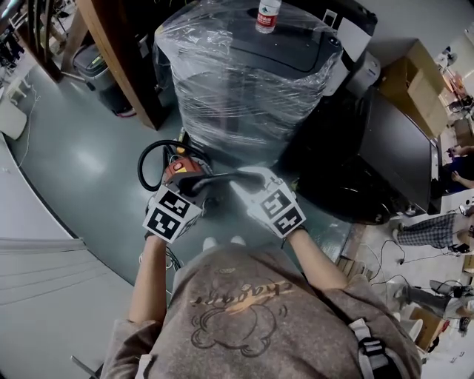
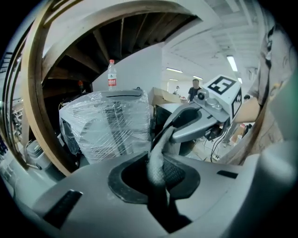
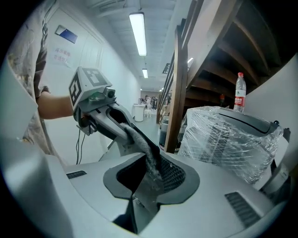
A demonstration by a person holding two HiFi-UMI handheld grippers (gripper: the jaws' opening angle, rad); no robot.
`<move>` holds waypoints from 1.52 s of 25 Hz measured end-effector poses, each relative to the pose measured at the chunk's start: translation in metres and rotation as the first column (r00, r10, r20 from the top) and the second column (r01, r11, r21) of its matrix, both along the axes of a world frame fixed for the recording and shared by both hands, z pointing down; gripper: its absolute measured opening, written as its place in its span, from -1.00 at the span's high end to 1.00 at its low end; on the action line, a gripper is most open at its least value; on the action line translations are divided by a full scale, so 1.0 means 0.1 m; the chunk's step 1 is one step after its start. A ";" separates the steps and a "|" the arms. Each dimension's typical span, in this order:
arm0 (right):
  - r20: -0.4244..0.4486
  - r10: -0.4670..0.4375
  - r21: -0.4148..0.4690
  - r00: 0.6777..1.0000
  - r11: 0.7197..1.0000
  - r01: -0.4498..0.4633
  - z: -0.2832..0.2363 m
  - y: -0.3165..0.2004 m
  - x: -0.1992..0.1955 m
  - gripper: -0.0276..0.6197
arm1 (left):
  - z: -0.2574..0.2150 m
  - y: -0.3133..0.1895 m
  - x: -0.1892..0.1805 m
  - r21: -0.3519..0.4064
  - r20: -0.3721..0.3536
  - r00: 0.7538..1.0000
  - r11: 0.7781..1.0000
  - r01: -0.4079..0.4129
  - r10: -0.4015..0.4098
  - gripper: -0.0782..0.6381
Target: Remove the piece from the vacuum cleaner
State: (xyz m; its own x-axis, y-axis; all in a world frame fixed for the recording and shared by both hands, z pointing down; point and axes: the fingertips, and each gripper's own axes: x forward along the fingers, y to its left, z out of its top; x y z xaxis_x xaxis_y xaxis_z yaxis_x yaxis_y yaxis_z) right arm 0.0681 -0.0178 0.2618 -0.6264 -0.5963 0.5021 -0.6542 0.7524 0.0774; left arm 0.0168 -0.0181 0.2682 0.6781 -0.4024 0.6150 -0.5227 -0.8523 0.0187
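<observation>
1. Containers: I see one cardboard box (image 1: 418,85) at the right, flaps closed as far as I can tell, contents not visible. There's one grey bin (image 1: 90,63) at the upper left by the wooden beam, and I can't read what's inside.
2. One big unit wrapped in clear film (image 1: 244,81) stands on the floor (image 1: 81,155) ahead of me. One water bottle (image 1: 267,15) stands upright on top of it.
3. Counts: two grippers, one piece, one vacuum cleaner, one hose.
4. The vacuum cleaner (image 1: 180,169) has a red body and sits on the floor just ahead of the left gripper. Its black hose (image 1: 141,163) loops out to the left.
5. The piece (image 1: 222,178) is a dark grey textured strip strung between the two grippers, above the vacuum cleaner in the head view. I can't tell if it touches the body anywhere.
6. Orientation: the long axis runs left to right across the head view, slightly arched. One end is in each gripper.
7. The left gripper (image 1: 195,185) has its jaws clenched on the strip's left end; its own view shows the strip pinched in the slot.
8. The right gripper (image 1: 250,178) has its jaws clenched on the right end, with the strip running out toward the other gripper.
</observation>
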 end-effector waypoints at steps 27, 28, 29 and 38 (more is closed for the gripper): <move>0.070 0.099 -0.069 0.993 0.993 -0.094 0.35 0.25 0.16 0.68 | 0.40 0.25 0.12 -0.088 -0.062 0.998 0.996 -0.004 -0.002 0.65; 0.072 0.099 -0.072 0.993 0.993 -0.094 0.35 0.25 0.15 0.68 | 0.40 0.25 0.12 -0.088 -0.062 0.998 0.996 -0.001 -0.004 0.65; 0.073 0.098 -0.073 0.992 0.993 -0.093 0.35 0.26 0.14 0.68 | 0.40 0.26 0.11 -0.088 -0.062 0.998 0.996 0.001 -0.007 0.65; 0.078 0.094 -0.080 0.993 0.993 -0.088 0.39 0.32 0.12 0.68 | 0.41 0.33 0.07 -0.087 -0.058 0.998 0.996 0.016 -0.022 0.65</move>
State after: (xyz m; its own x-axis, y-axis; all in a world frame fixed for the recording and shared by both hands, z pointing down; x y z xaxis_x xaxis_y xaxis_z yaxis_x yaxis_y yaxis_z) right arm 0.0803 0.0138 0.3009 -0.6119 -0.6143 0.4982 -0.7219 0.6911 -0.0344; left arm 0.0237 0.0150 0.3094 0.7071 -0.3628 0.6070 -0.5346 -0.8361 0.1231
